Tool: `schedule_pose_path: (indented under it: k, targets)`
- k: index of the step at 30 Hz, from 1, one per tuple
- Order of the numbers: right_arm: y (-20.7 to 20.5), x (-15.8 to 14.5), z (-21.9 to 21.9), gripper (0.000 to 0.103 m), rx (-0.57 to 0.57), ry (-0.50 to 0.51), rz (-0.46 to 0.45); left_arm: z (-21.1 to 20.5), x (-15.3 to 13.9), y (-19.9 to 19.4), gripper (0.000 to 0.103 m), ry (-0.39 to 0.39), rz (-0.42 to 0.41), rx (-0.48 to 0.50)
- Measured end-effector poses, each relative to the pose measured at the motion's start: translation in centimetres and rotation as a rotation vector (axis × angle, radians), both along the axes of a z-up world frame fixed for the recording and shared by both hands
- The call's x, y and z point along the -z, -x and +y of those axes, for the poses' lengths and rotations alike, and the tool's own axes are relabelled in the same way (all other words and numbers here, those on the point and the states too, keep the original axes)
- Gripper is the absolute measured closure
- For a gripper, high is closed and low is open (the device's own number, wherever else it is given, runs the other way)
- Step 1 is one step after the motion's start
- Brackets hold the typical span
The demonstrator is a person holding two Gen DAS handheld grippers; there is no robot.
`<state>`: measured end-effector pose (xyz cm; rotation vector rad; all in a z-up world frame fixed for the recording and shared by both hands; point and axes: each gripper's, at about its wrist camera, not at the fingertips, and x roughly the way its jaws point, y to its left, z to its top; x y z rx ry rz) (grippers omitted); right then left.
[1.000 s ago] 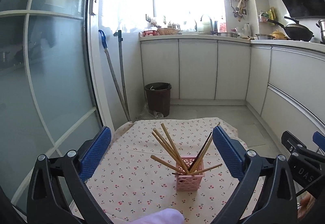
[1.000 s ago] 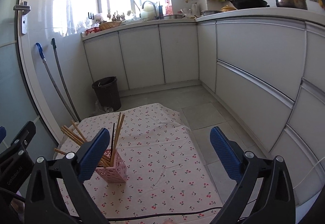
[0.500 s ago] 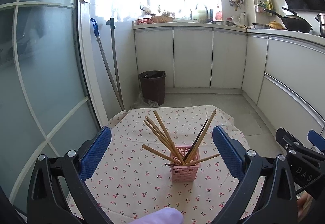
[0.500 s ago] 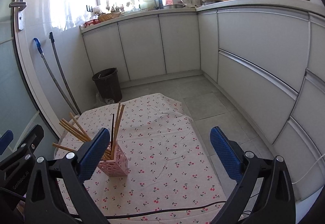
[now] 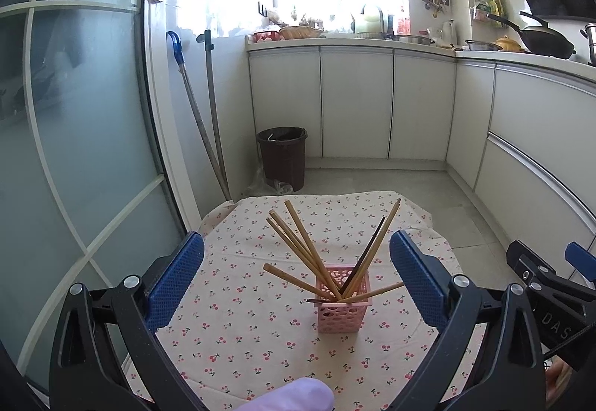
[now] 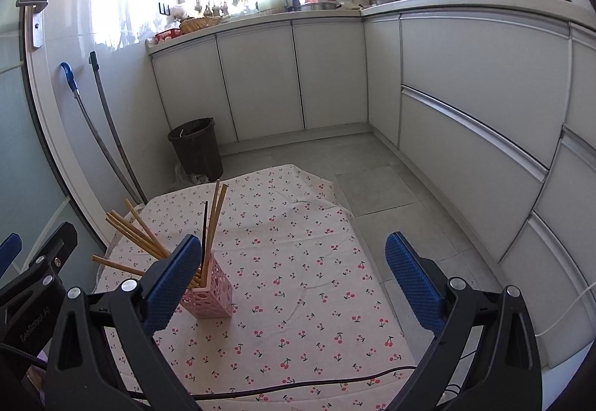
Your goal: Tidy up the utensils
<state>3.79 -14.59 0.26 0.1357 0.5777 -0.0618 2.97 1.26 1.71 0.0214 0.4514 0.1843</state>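
Note:
A pink perforated holder (image 5: 342, 299) stands on a cherry-print cloth (image 5: 238, 318) and holds several wooden chopsticks (image 5: 309, 250) and one dark chopstick (image 5: 367, 254), fanned out. My left gripper (image 5: 297, 273) is open and empty, held above and behind the holder, which shows between its fingers. In the right wrist view the holder (image 6: 210, 293) sits beside the left blue pad. My right gripper (image 6: 294, 275) is open and empty, to the right of the holder.
The cloth (image 6: 298, 262) lies on a grey tiled kitchen floor. A dark bin (image 5: 283, 157) and two mop handles (image 5: 208, 120) stand at the back left. White cabinets (image 6: 465, 105) run along the back and right. A black cable (image 6: 298, 383) crosses the cloth's near edge.
Both grippers have risen and drawn back a little from the holder, so it sits lower and smaller in view. Both stay open. The chopsticks have not moved.

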Motion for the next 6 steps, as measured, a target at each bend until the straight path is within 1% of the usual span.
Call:
schedule_pose_path:
  k: [6]
  targets:
    - [-0.09, 0.22, 0.01, 0.007, 0.000, -0.003, 0.011, 0.04, 0.00, -0.04, 0.007, -0.002, 0.002, -0.004]
